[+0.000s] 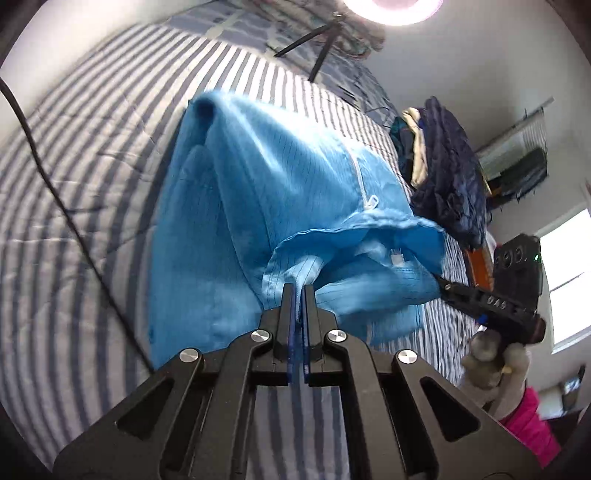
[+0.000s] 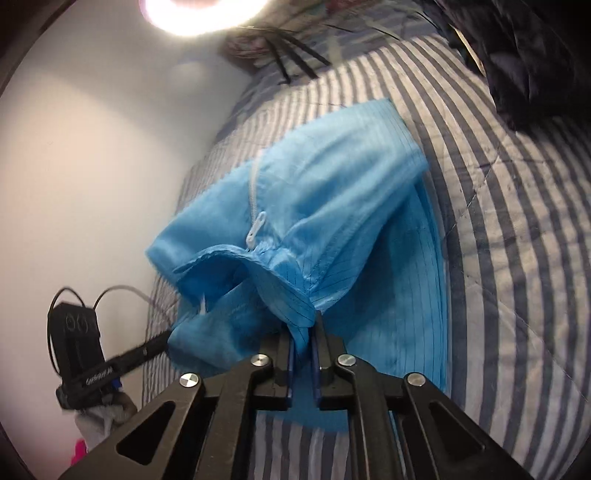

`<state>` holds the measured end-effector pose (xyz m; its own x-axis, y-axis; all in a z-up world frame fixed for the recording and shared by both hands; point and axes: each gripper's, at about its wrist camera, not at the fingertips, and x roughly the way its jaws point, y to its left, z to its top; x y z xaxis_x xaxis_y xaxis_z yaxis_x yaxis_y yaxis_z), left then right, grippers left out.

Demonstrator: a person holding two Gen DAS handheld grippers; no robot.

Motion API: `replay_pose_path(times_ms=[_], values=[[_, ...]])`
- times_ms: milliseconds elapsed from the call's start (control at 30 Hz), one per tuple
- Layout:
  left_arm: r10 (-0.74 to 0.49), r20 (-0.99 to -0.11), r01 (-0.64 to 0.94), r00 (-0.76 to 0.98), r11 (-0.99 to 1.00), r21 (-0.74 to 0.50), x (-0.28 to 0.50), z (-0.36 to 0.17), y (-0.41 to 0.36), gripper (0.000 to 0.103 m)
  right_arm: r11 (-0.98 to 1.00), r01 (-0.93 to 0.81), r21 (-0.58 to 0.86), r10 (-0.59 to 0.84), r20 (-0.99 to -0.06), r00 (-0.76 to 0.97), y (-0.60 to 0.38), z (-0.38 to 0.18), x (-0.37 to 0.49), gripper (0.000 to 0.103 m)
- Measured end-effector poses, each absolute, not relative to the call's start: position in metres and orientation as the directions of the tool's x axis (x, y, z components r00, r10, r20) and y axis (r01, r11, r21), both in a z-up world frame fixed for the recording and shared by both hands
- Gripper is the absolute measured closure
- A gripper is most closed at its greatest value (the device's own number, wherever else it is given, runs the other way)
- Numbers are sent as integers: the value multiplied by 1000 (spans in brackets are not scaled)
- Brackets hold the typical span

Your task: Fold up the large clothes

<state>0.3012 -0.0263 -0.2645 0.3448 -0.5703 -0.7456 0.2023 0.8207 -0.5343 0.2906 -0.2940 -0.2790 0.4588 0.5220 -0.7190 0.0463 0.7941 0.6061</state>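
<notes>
The blue garment point(image 1: 258, 192) lies on the striped bed point(image 1: 92, 184), its near edge lifted by both claws. The left claw point(image 1: 298, 291) and right claw point(image 2: 308, 328) are each clamped on that edge. A dark clothes pile point(image 1: 447, 173) sits just beside it, a tripod point(image 1: 317, 44) beyond.

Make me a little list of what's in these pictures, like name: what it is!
surface: striped bed cover
garment: blue zip-up jacket, far part lying on the bed, near edge lifted
zipper: white pull near the collar
left tongs: shut on the jacket's near edge
right tongs: shut on the jacket's collar edge
other clothes: dark pile beside the jacket
light: bright ring lamp at the head of the bed
</notes>
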Motion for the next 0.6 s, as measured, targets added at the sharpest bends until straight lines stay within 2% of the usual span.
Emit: replay_pose_path(times_ms=[67,267,433,500,533,567,600], values=[[-574,-747,234,334,819,-525,287,-258,-20,103,786,17,618,542,-703,460,-295,-270,274,99],[-473,-819,351,323,864,-361,251,-258,-24,103,807,-36,589,550,-727,411,-285,-271,225,100],[-481,-830,359,282,855,-374,248,-260,-28,102,834,-12,552,516,-772,372,-280,-297,221,100],[-513,-805,349,297,843,-409,248,-251,-21,99,847,-39,531,506,-779,369,-280,-295,220,92],[-531,-789,338,309,837,-431,249,-245,-14,96,857,-52,512,492,-786,374,-282,-290,217,84],[-548,-772,324,321,830,-454,252,-238,-7,94,860,-68,505,491,-785,377,-285,-284,214,71],[-559,-761,318,329,825,-468,254,-233,-3,94,865,-89,493,486,-782,390,-289,-274,210,67]])
